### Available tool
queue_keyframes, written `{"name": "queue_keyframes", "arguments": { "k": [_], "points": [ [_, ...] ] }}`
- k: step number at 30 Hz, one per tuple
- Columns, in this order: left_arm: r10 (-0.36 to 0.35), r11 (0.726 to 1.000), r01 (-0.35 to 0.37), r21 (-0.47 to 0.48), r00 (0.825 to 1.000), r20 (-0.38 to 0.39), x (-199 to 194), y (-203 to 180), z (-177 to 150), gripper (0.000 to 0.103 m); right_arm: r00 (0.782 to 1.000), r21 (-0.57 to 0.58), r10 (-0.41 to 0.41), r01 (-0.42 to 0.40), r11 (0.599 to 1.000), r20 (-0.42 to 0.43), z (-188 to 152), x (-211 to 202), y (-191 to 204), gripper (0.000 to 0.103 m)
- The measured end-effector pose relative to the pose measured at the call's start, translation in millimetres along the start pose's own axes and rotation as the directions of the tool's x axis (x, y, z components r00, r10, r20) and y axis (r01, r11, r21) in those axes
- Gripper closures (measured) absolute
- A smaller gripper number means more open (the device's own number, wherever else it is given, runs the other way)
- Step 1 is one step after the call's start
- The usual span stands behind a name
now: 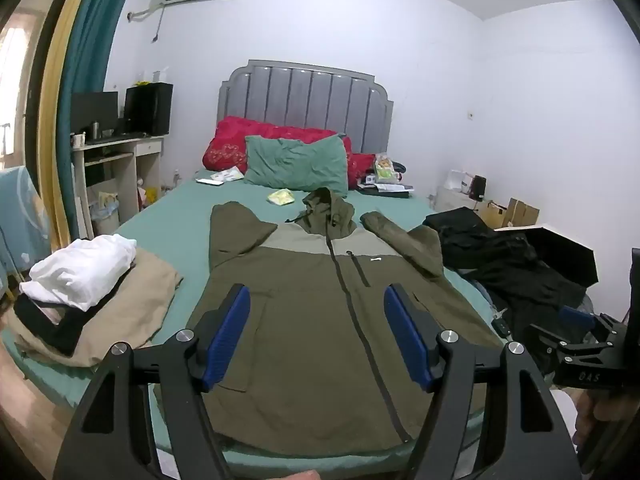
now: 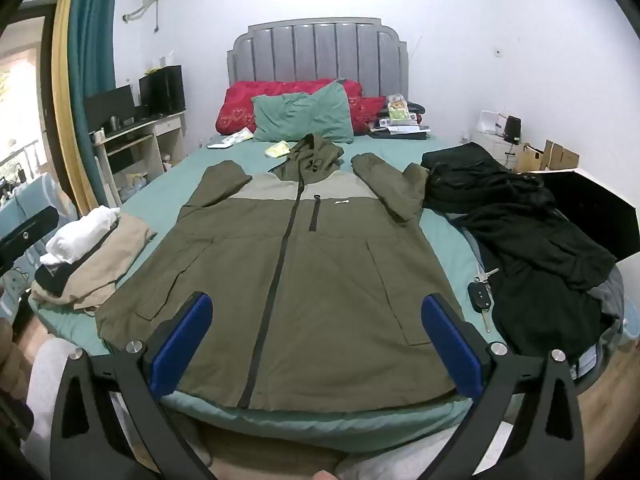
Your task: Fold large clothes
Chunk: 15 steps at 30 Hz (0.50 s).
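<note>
On the bed (image 2: 168,188): jacket (image 2: 304,264) flat | beyond both hand-held grippers (image 1: 316,328) (image 2: 316,340), wide open, seemingly empty.

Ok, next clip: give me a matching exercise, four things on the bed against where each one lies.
Things:
1. olive jacket
2. black clothes
3. white top on the beige pile
4. car key

Places:
A. left edge of the bed
B. middle, spread flat, zipped
C. right side, heaped
D. between jacket and black heap

Pairs: 1-B, 2-C, 3-A, 4-D

Green-sheeted bed (image 2: 168,184) carries olive jacket (image 2: 304,264), folded clothes (image 2: 96,256), black garments (image 2: 532,240), pillows (image 2: 304,116)
</note>
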<state>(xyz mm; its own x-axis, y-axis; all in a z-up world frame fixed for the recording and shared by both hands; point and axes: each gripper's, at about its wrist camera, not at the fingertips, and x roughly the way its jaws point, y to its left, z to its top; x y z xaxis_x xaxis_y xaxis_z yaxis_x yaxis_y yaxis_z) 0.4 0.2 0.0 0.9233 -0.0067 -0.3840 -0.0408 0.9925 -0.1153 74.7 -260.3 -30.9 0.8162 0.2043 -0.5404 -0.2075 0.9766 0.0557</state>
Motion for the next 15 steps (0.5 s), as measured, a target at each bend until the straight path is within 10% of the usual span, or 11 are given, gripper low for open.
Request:
{"name": "queue_keyframes", "arguments": {
  "k": [15],
  "points": [
    [-0.029,0.999,0.029,-0.028,0.999,0.018,1.3,3.8,0.0,0.03,1.0,-0.015,-0.006,0.006,1.0,0.001,5.1,-0.4,3.2,0.001]
  ]
}}
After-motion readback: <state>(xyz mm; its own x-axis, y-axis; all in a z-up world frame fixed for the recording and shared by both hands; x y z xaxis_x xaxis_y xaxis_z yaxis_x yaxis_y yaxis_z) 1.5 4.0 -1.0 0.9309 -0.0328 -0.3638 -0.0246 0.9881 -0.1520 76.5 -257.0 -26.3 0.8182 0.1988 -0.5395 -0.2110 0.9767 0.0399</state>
